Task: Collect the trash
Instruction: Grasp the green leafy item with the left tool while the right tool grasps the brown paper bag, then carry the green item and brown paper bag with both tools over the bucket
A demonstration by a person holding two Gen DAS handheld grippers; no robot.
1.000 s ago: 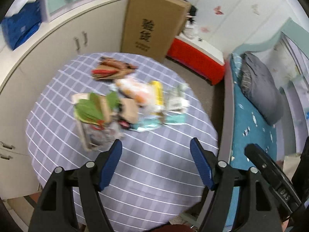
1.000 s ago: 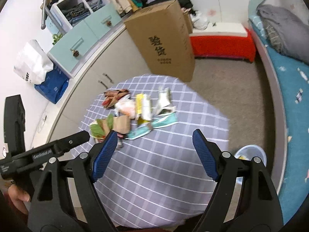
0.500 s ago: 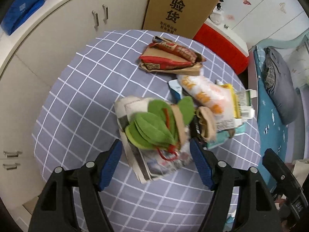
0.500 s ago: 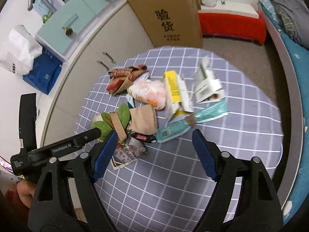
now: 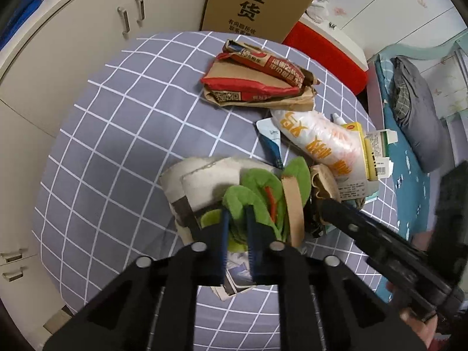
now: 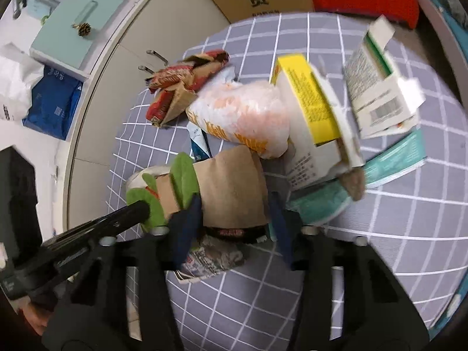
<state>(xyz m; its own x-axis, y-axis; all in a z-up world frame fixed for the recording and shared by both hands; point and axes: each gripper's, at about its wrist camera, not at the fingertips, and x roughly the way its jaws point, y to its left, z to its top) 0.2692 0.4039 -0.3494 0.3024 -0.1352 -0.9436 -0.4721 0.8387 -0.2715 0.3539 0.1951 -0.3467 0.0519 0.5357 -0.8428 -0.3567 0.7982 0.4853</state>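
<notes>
Both grippers closed on trash at the near edge of a litter pile on a round checked table.

The left gripper (image 5: 236,219) had just closed, its blue pads pressed nearly together and pinching the green felt leaves (image 5: 248,196), which lay on a folded newspaper (image 5: 201,181) with their tips fanning away from the camera toward the table's far side. The right gripper (image 6: 234,222) had also just been closing; its pads gripped the brown paper bag (image 6: 231,187) on both sides, the bag's long axis running away from the gripper toward the orange-and-white plastic bag (image 6: 242,117). Beyond lay red snack wrappers (image 5: 257,79), a yellow carton (image 6: 310,102) and a teal packet (image 6: 392,166), all on the checked tablecloth (image 5: 117,134).
</notes>
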